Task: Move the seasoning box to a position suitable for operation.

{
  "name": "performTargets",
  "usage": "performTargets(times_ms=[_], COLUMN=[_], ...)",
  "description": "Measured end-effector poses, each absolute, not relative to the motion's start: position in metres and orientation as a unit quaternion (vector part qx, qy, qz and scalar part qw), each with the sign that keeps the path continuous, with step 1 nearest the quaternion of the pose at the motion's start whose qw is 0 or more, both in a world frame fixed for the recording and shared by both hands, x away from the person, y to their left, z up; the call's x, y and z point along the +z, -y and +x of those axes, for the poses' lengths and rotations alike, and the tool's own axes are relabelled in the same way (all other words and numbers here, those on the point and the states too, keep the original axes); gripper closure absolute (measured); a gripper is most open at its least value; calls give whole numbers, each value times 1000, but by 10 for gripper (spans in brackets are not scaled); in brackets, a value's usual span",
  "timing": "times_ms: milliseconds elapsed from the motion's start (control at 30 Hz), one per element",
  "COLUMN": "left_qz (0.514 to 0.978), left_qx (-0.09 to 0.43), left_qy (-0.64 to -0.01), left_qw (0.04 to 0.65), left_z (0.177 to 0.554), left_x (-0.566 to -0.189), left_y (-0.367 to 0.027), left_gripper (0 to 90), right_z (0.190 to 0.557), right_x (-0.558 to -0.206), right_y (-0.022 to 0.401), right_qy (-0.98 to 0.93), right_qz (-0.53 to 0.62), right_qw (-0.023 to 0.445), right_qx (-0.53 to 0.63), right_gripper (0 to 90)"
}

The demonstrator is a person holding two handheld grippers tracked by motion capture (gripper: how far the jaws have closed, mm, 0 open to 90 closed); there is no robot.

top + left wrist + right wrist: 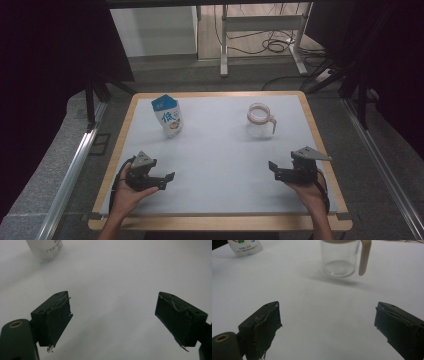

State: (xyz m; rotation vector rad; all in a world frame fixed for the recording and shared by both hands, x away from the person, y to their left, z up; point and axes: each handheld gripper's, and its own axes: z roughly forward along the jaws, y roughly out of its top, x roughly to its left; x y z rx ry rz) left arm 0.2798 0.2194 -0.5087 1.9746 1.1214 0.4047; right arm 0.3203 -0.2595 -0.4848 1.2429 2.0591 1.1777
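- The left claw point(167, 181) sits near the front of the white tabletop point(220, 165), wide open, holding nothing.
- The right claw point(274, 170) sits at the other front side, also wide open and empty.
- In the left claw view the two black pads point(58, 320) stand far apart over bare tabletop.
- Farther back on the left stands the milk bag point(168, 116), upright. It looks soft and squishy, so I think a gentle squeeze around its middle is best.
- Farther back on the right stands the glass jug point(260, 121) with a pale rim. Glass is slippery and can break. The handle point(364, 256) looks like a good place to hold.
- The right claw view shows the jug is empty and see-through. The high view shows how far apart the bag and jug are.
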Motion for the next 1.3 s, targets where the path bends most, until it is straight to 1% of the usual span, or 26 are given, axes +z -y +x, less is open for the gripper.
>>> performTargets(times_ms=[100, 300, 367, 467, 533, 700, 833, 867, 933, 1300], left_qz=[785, 788, 787, 787, 788, 790, 792, 794, 796, 798], left_qx=[152, 140, 137, 134, 133, 130, 129, 129, 128, 130], left_qy=[-441, -443, -443, -442, -442, -445, -445, -444, -445, -442], left_qw=[407, 403, 407, 408, 408, 402, 398, 394, 391, 388], left_z=[282, 284, 282, 280, 281, 285, 287, 288, 288, 287], left_x=[-509, -513, -513, -513, -513, -514, -516, -518, -519, -519], left_y=[-221, -222, -220, -218, -217, -214, -211, -210, -209, -209], left_gripper=[136, 139, 139, 135, 132, 126, 124, 121, 119, 116], right_z=[328, 348, 355, 372, 384, 407, 419, 429, 437, 473], right_x=[-476, -444, -436, -427, -423, -420, -419, -419, -419, -429], right_y=[253, 244, 243, 245, 247, 248, 246, 244, 242, 222], right_qy=[-756, -763, -760, -757, -757, -763, -769, -770, -771, -795], right_qz=[443, 422, 422, 426, 425, 422, 421, 421, 421, 407], right_qw=[232, 247, 246, 241, 246, 244, 246, 241, 235, 212], right_qx=[422, 422, 428, 434, 431, 424, 414, 414, 415, 396], right_gripper=[75, 74, 74, 74, 74, 74, 74, 74, 74, 56])
